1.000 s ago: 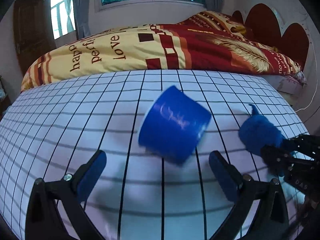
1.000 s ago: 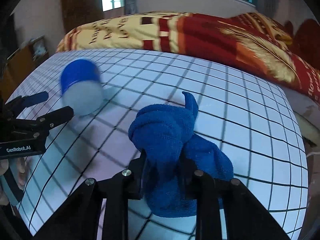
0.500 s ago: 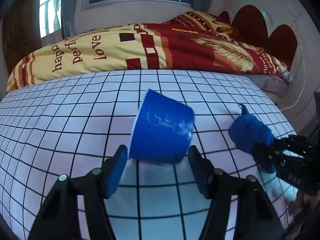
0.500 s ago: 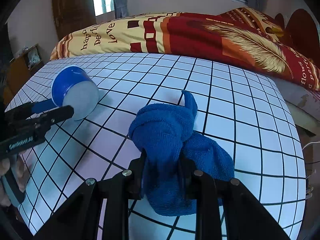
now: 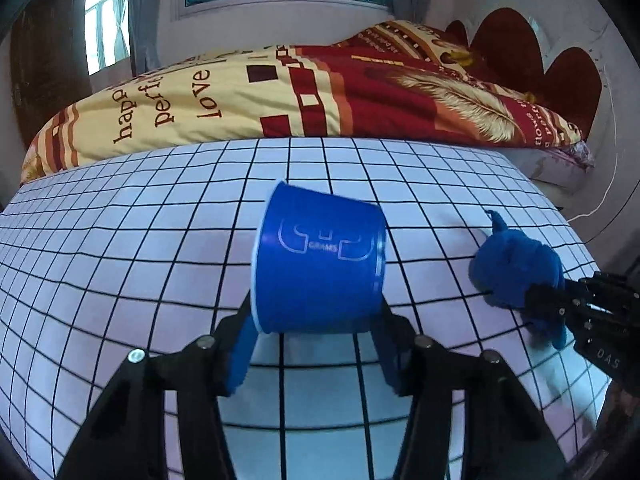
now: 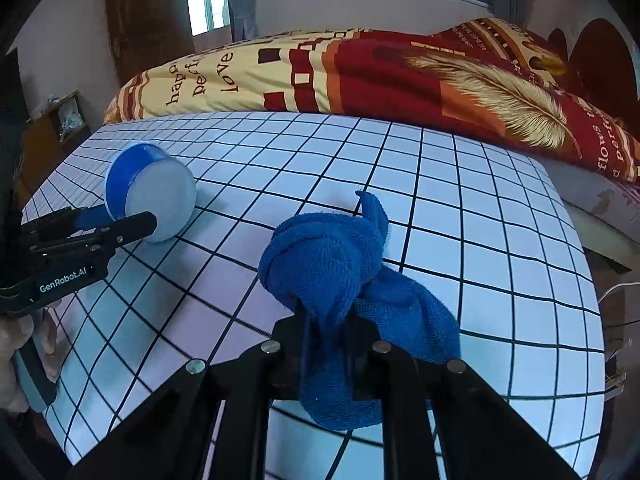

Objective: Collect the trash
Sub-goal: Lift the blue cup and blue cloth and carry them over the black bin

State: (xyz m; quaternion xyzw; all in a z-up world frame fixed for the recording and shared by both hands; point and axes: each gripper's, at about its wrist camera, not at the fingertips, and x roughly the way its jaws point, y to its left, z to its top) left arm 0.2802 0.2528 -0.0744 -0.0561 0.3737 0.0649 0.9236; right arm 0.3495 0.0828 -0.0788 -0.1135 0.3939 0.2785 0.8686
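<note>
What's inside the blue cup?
Nothing shows inside the cup. It lies on its side on the checked table, and from the right wrist view its mouth looks plain pale and empty, though the left gripper covers the mouth's lower edge.

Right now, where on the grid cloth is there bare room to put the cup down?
Bare grid lies between the blue cup and the blue rag, and along the far strip beside the bedspread. It is crowded near the front, where the left gripper clamps the cup and the right gripper pinches the rag.
</note>
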